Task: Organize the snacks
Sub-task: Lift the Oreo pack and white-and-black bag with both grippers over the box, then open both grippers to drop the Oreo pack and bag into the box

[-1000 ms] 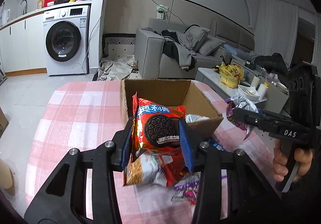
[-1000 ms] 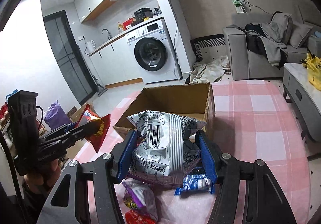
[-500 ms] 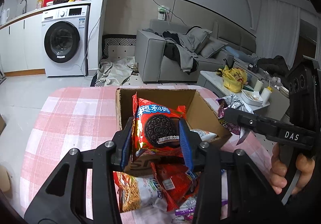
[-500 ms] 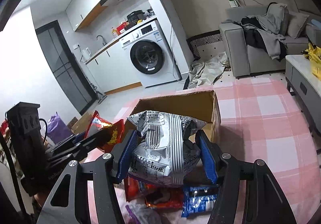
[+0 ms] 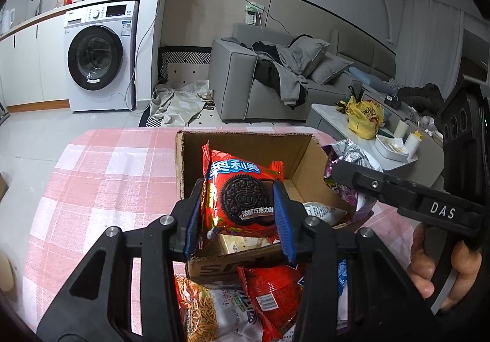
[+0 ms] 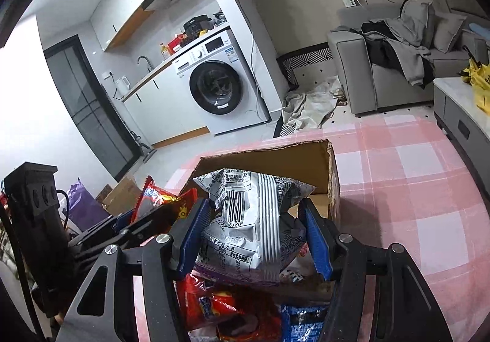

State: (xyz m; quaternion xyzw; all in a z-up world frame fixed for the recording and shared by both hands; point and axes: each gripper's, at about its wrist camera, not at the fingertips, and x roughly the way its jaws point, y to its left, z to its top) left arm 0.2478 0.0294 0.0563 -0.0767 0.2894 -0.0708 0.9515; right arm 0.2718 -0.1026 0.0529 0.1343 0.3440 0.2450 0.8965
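Observation:
An open cardboard box [image 5: 242, 146] stands on the pink checked tablecloth [image 5: 101, 176]. My left gripper [image 5: 239, 219] is shut on a red Oreo packet [image 5: 242, 191] and holds it over the box's near edge. My right gripper [image 6: 254, 234] is shut on a silver and purple snack bag [image 6: 251, 219] over the box [image 6: 275, 158]. That gripper and its bag [image 5: 349, 158] show at the box's right side in the left wrist view. The left gripper with the red packet [image 6: 159, 198] shows at left in the right wrist view.
Loose snack packets lie in front of the box: a noodle bag [image 5: 214, 308], a red packet [image 5: 269, 296], a blue packet [image 6: 303, 323]. A white packet [image 5: 321, 210] lies inside the box. A washing machine [image 5: 98, 57], sofa [image 5: 275, 75] and coffee table [image 5: 367, 133] stand beyond the table.
Both grippers have moved forward and up with their packets, from above the loose pile to over the box. The box now sits closer and lower in both views.

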